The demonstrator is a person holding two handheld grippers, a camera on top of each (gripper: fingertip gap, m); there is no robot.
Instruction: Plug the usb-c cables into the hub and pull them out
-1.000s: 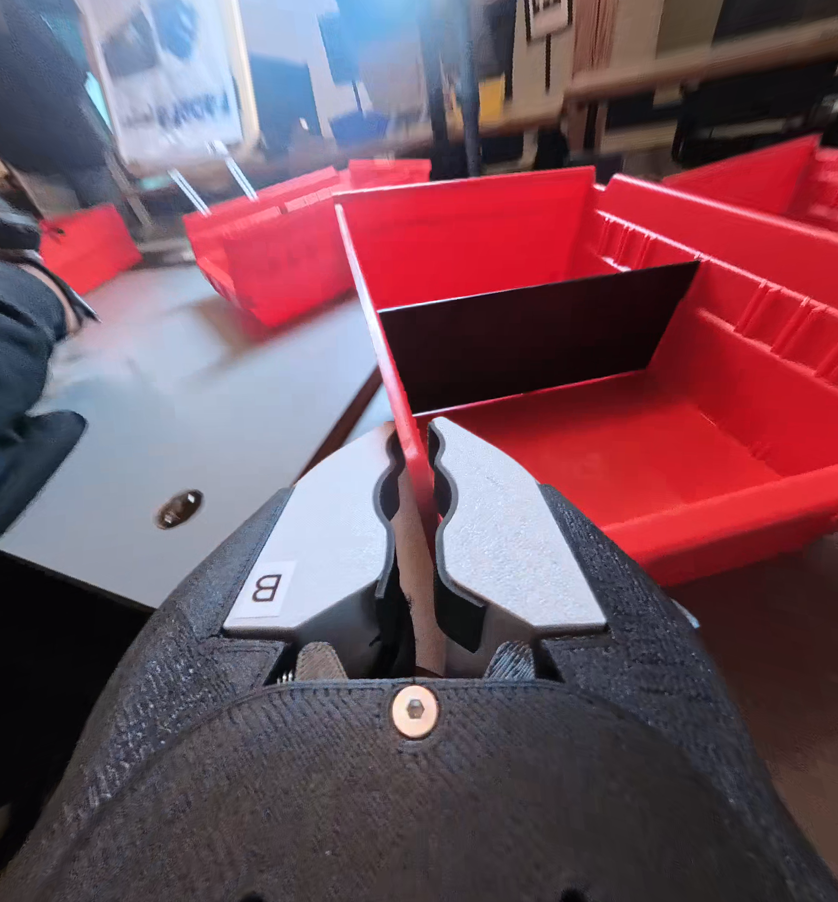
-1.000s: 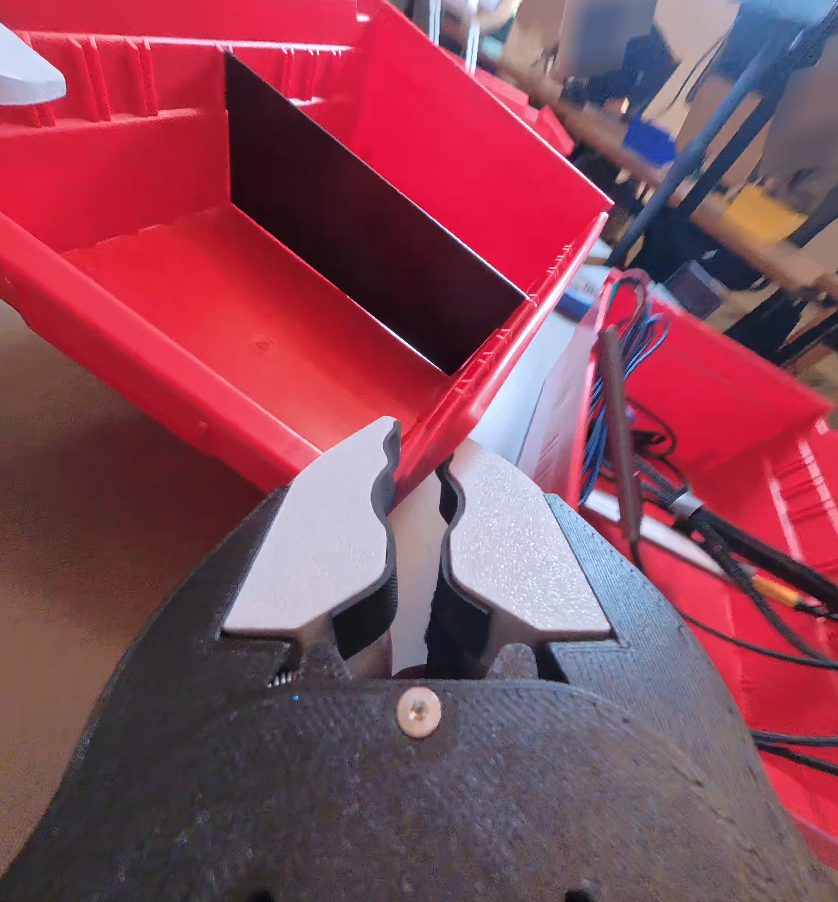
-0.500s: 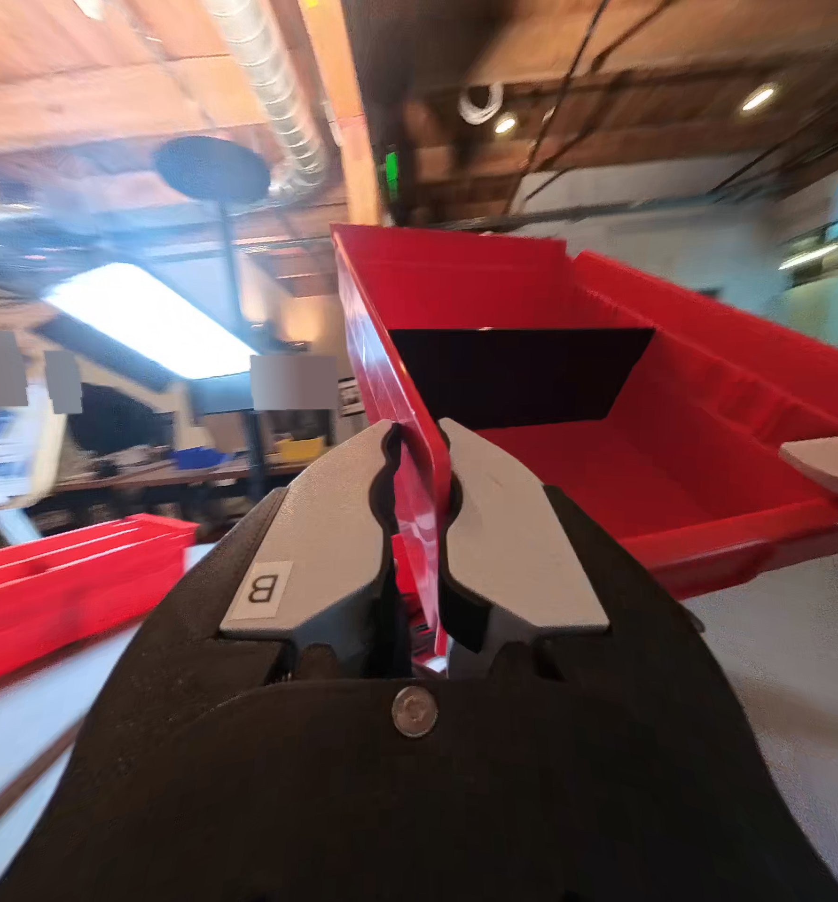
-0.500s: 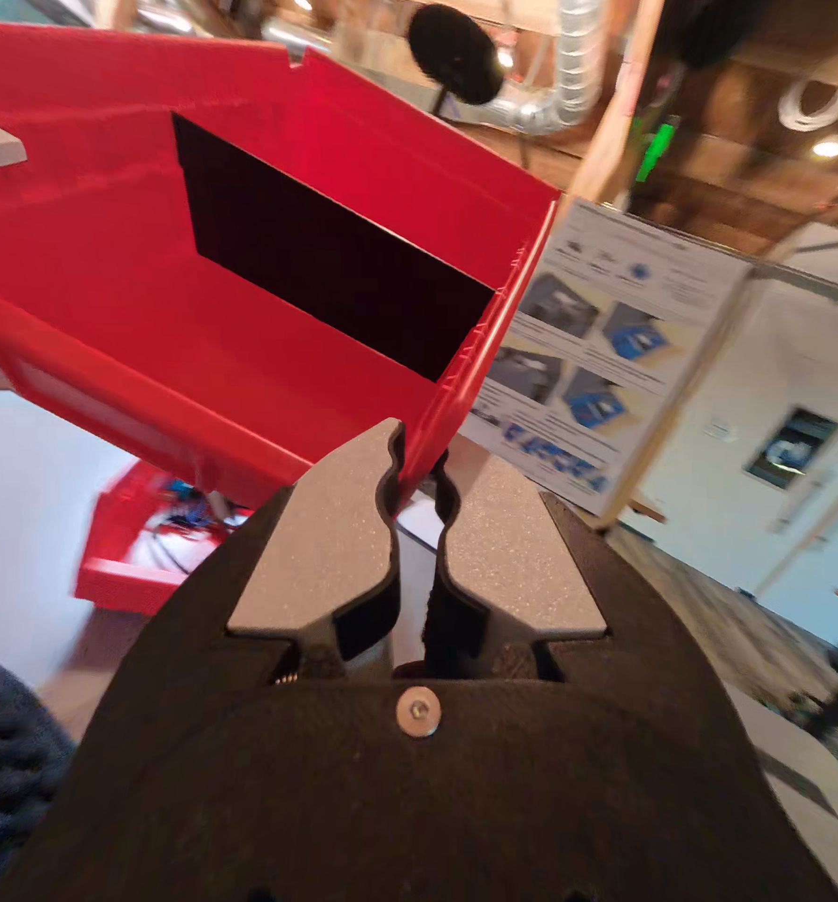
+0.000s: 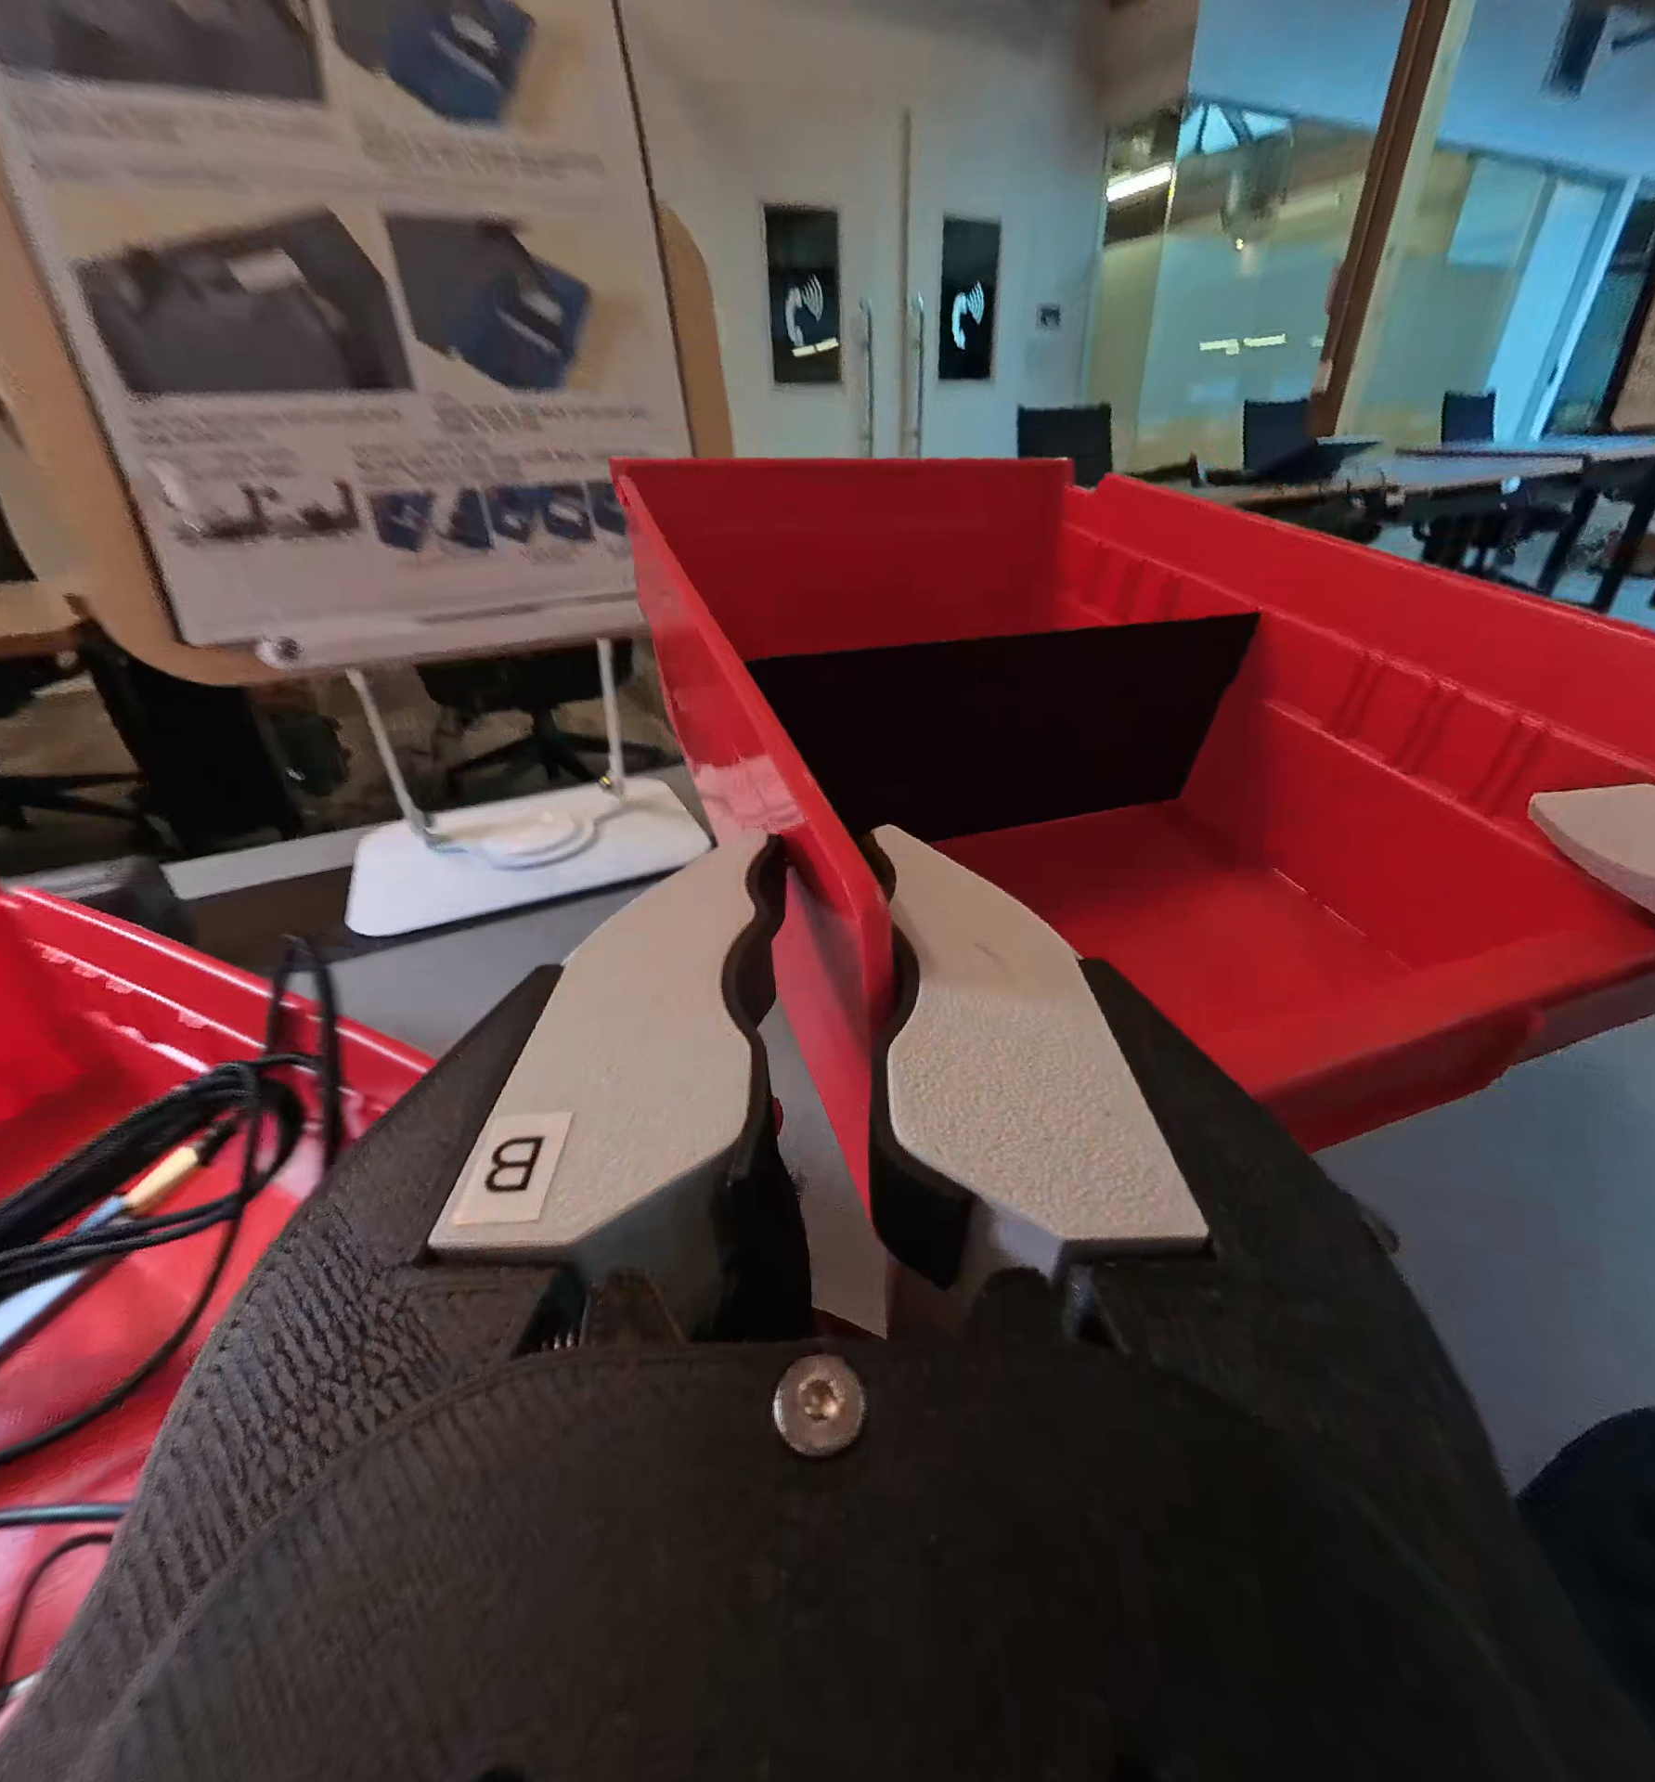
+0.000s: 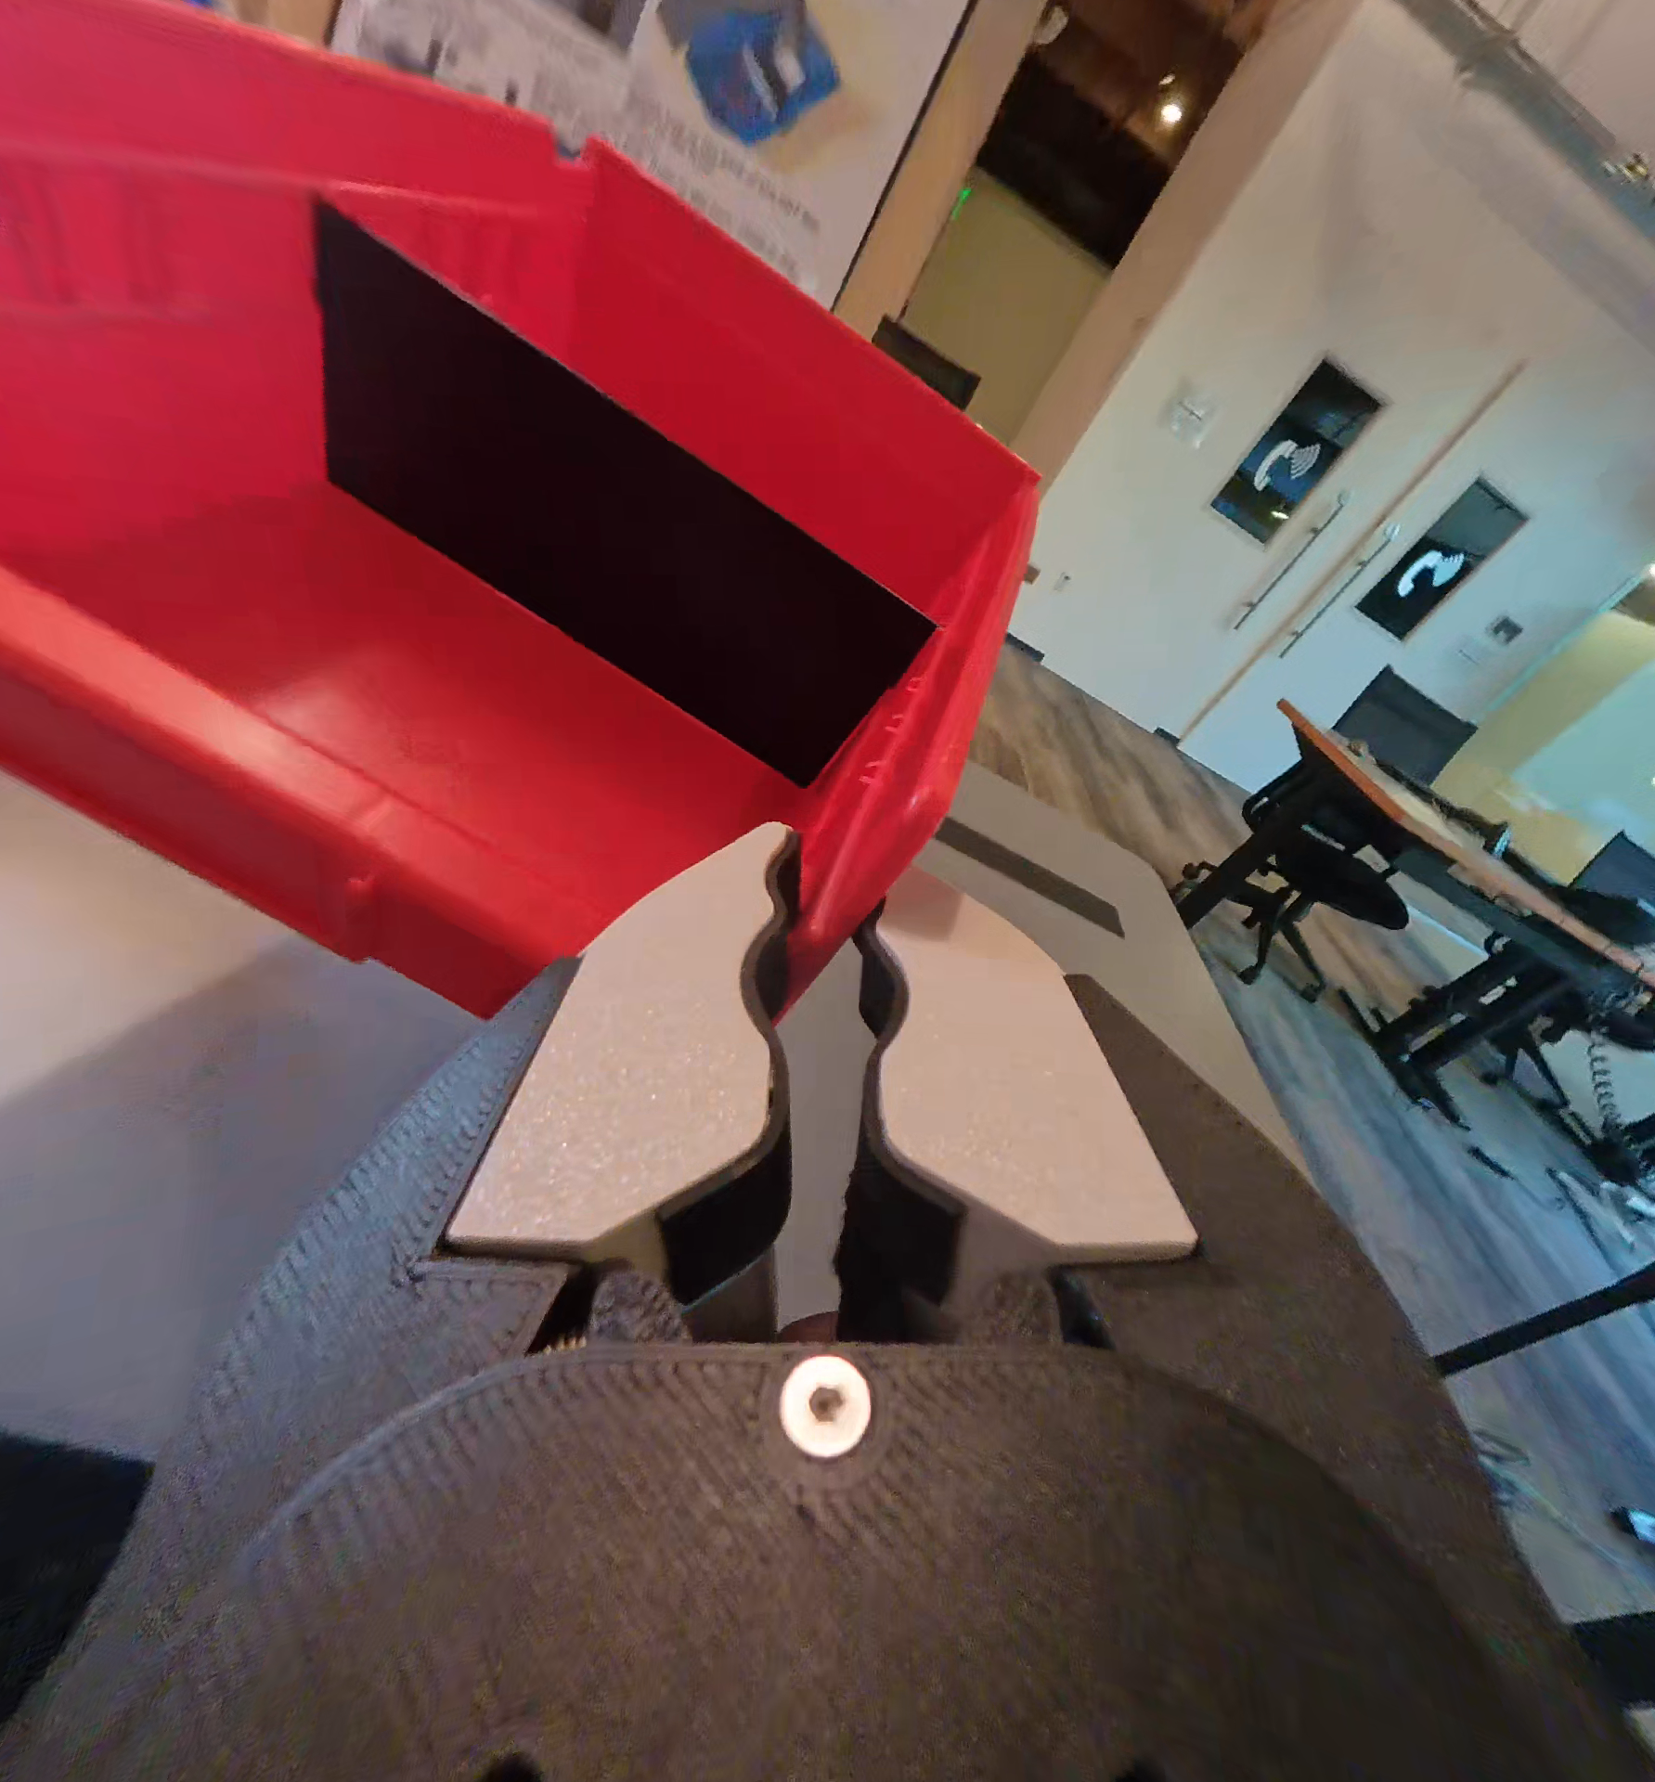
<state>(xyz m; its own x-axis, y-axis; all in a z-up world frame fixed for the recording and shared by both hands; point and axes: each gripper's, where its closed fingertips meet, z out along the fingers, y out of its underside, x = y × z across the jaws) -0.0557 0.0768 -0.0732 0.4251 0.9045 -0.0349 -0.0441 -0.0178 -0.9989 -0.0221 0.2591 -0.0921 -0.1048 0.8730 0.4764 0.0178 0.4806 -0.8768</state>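
An empty red bin [image 5: 852, 559] with a black divider [image 5: 987, 733] is held between both grippers, above a grey table top [image 5: 1479, 1205]. My left gripper [image 5: 823, 849] is shut on the bin's left wall. My right gripper [image 6: 828, 868] is shut on the bin's right wall [image 6: 900, 800]; one of its fingers [image 5: 1633, 849] shows at the right of the left wrist view. The bin [image 6: 515, 733] and its divider [image 6: 611, 540] fill the upper left of the right wrist view. Black cables [image 5: 129, 1196] lie in a second red bin [image 5: 52, 1041] at the lower left. No hub is visible.
A poster board [image 5: 341, 318] on a white stand [image 5: 515, 858] is behind the table at the left. Desks and office chairs [image 6: 1440, 868] stand on the floor to the right. The table edge [image 6: 1045, 868] runs just past the right gripper. Across from one pair of fingers to the other is roughly 20 cm.
Both grippers kept their hold on the bin and swung it round. The views went from the table up past the ceiling to the open room. The bin with cables is now at the left.
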